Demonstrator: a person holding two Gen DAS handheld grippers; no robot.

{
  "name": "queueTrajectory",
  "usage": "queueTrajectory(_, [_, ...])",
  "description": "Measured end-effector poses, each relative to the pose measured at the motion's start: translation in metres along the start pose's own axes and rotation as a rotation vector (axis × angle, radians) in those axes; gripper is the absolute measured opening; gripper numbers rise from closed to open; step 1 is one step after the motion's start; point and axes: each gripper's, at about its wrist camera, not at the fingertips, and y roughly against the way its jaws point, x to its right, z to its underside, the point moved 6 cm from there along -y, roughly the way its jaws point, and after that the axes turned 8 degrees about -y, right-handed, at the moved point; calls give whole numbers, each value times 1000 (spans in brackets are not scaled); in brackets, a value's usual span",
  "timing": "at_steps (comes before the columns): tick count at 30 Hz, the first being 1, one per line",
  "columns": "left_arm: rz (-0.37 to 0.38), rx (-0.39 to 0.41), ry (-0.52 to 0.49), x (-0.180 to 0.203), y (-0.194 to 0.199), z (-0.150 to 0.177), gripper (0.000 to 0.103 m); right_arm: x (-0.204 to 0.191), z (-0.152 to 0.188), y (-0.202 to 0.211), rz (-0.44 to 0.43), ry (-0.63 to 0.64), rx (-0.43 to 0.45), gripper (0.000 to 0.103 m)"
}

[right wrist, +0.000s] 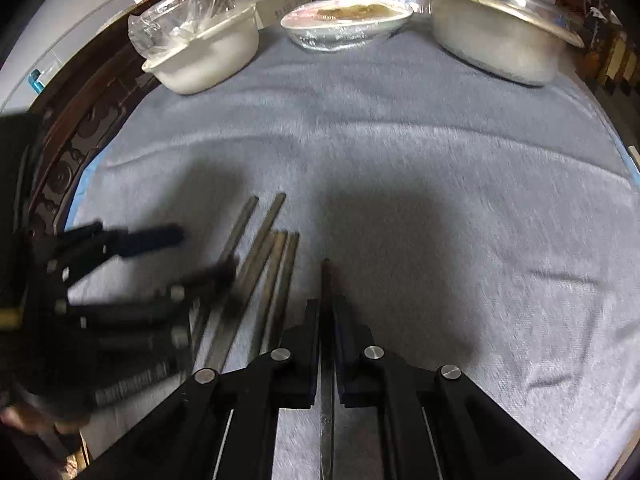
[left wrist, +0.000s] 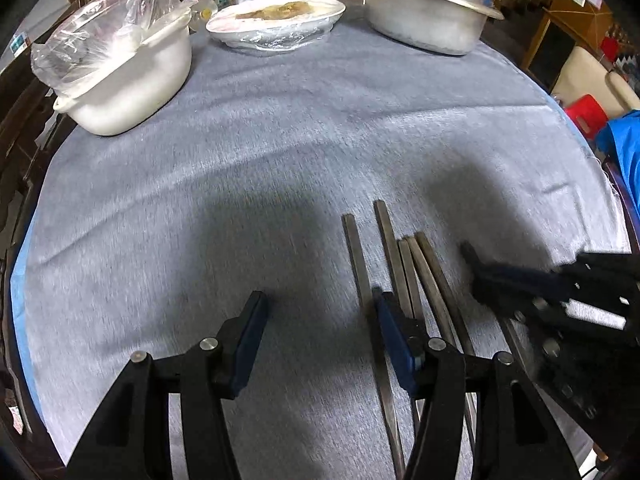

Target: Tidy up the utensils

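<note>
right tongs (right wrist: 327, 320) grip dark chopstick (right wrist: 326, 280)

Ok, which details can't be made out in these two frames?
- Left wrist view: right gripper motion-blurred; its jaws unreadable.
- Right wrist view: left gripper blurred; held chopstick cut off by bottom edge.
- Aluminium pot: lid hides contents.
- White pot: crumpled plastic hides contents.

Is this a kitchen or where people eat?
Probably a dining table in a home. A lidded metal pot, a wrapped plate of food and chopsticks sit on a grey cloth.
</note>
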Motion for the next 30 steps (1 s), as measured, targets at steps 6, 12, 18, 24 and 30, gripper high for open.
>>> queueTrajectory(6, [-11,9,6,-1,-9,-24,44,-2,-5,-2,28,0,-36,9])
queueTrajectory(12, [1,34,-28,6,-8,-26,8,-3,0,0,38,29,1,7])
queueTrajectory(18, [9,53,46,-2,8,2,5,9,15,25,-29,-21,85,7])
queueTrajectory(24, [-17,242,64,2,85,31,5,13,28,91,-122,-49,271,7])
queueTrajectory(30, [-67,472,122,5,181,66,5,2,58,167,-152,-40,484,7])
